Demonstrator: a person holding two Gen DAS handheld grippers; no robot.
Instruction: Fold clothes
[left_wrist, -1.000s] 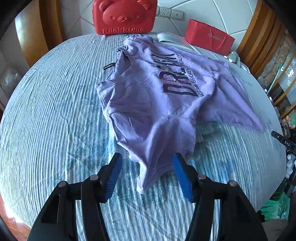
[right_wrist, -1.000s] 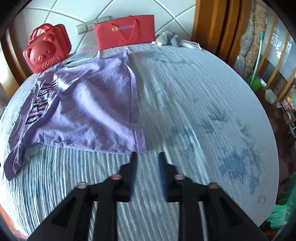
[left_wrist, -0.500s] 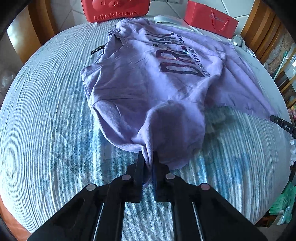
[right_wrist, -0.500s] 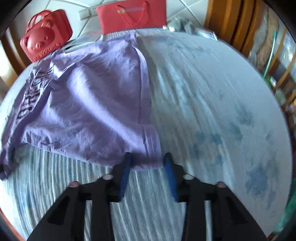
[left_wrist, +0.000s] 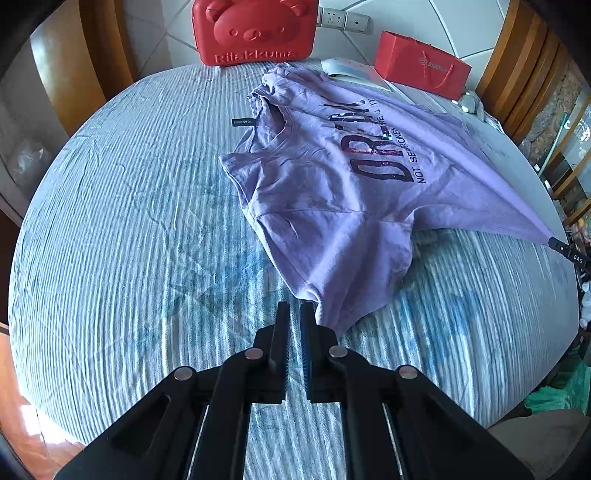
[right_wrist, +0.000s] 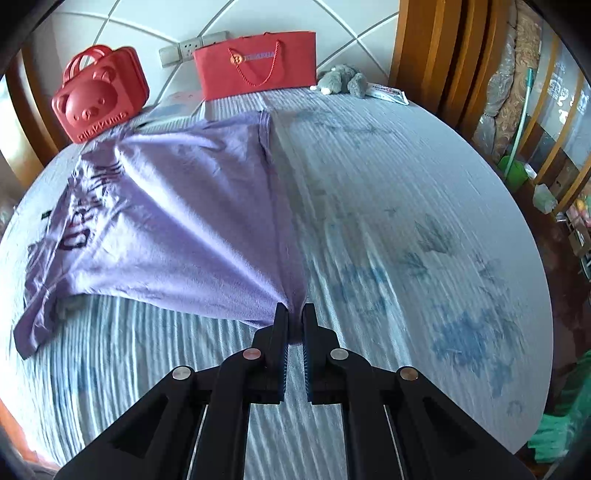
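lengthwise, purple t-shirt (left_wrist: 332, 192) stretched, collar toward left, hem corner in right gripper (right_wrist: 294, 325)

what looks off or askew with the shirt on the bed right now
The left gripper is shut, but the purple t-shirt's sleeve lies just beside it, apparently not clamped. The right gripper holds the hem corner, pulling that side taut and skewed. The far shoulder is bunched.

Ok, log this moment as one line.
left hand-held gripper: shut, sleeve beside it | right hand-held gripper: shut on shirt hem corner | shirt unfolded
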